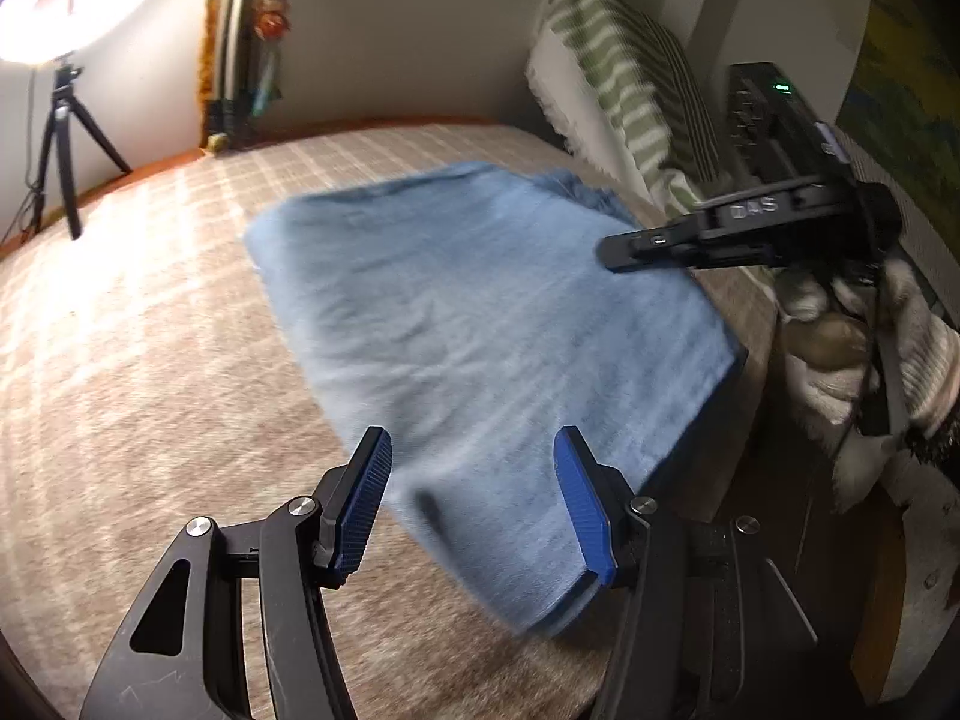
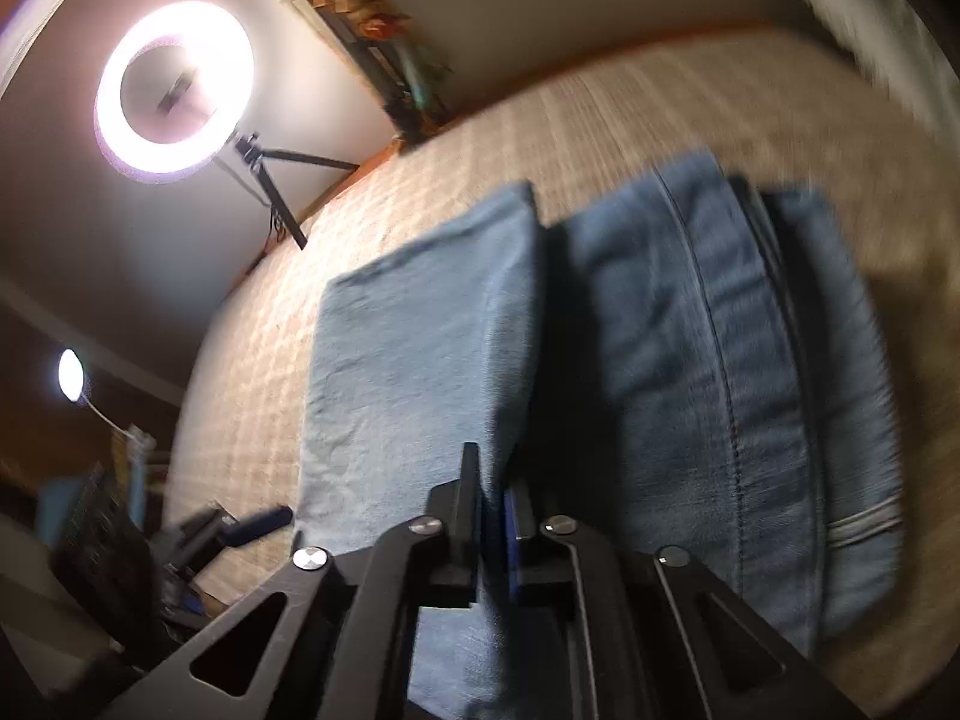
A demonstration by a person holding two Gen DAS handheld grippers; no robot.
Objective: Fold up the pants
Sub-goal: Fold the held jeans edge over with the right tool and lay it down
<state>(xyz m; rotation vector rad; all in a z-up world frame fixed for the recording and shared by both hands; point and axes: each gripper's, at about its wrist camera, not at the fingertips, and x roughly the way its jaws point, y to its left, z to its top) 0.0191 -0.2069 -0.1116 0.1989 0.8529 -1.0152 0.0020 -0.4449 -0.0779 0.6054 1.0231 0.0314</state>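
Note:
Light blue denim pants (image 1: 480, 330) lie on a beige checked bed cover (image 1: 150, 330). My left gripper (image 1: 474, 498) is open, its blue pads spread just above the near edge of the pants, holding nothing. My right gripper (image 2: 495, 498) is shut on an edge of the pants (image 2: 420, 360) and lifts one layer up off the rest, with the seamed leg (image 2: 720, 360) lying below to the right. The right gripper's black body (image 1: 750, 228) shows at the pants' right side in the left wrist view. The left gripper (image 2: 240, 531) shows small at the lower left in the right wrist view.
A lit ring light on a black tripod (image 1: 60, 138) stands at the bed's far left; it also shows in the right wrist view (image 2: 174, 90). A green striped pillow (image 1: 624, 78) leans at the back right. The bed edge drops off at the right (image 1: 774, 420).

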